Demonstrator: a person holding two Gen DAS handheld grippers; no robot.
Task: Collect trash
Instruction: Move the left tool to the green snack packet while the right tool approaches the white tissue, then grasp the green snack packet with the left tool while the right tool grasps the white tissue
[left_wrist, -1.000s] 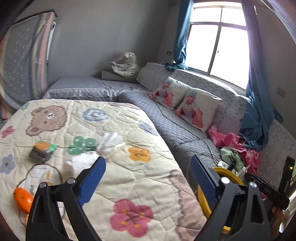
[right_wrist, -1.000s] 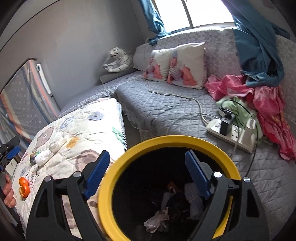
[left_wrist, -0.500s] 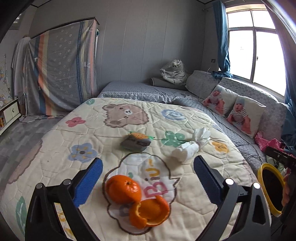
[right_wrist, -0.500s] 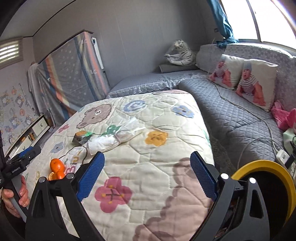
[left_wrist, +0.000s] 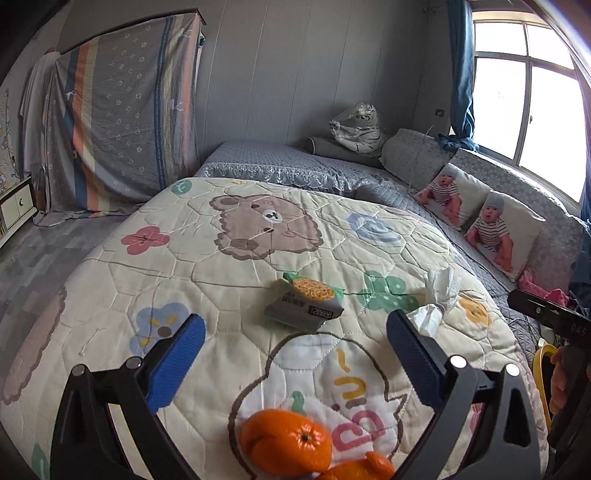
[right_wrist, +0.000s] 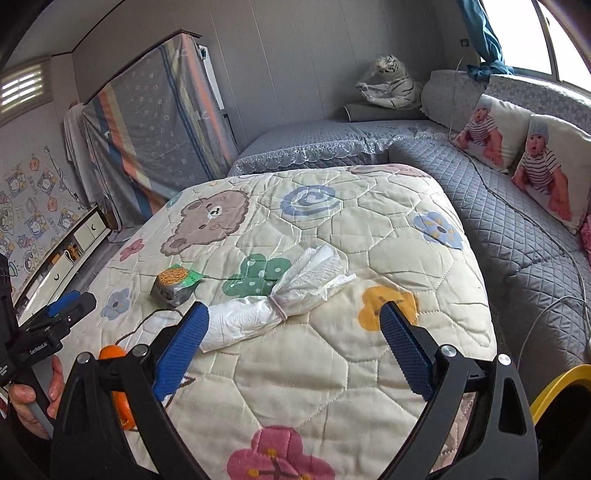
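Left gripper (left_wrist: 295, 354) spread wide, holding nothing, blue fingers (left_wrist: 173, 363) above the quilt (left_wrist: 184, 266). Just below and between them: a whole orange (left_wrist: 286, 441) with orange peel (left_wrist: 354, 469) touching it. Beyond the fingertips, roughly centred: a snack packet (left_wrist: 304, 302). Past the right finger: a tied white plastic bag (left_wrist: 434, 299).

Right gripper (right_wrist: 291, 339) also spread wide, empty. Left finger (right_wrist: 181, 350) overlapping the near end of the bag (right_wrist: 280, 295); packet (right_wrist: 175, 282) beyond it to the left. Yellow bin rim (right_wrist: 557, 384) at far right.
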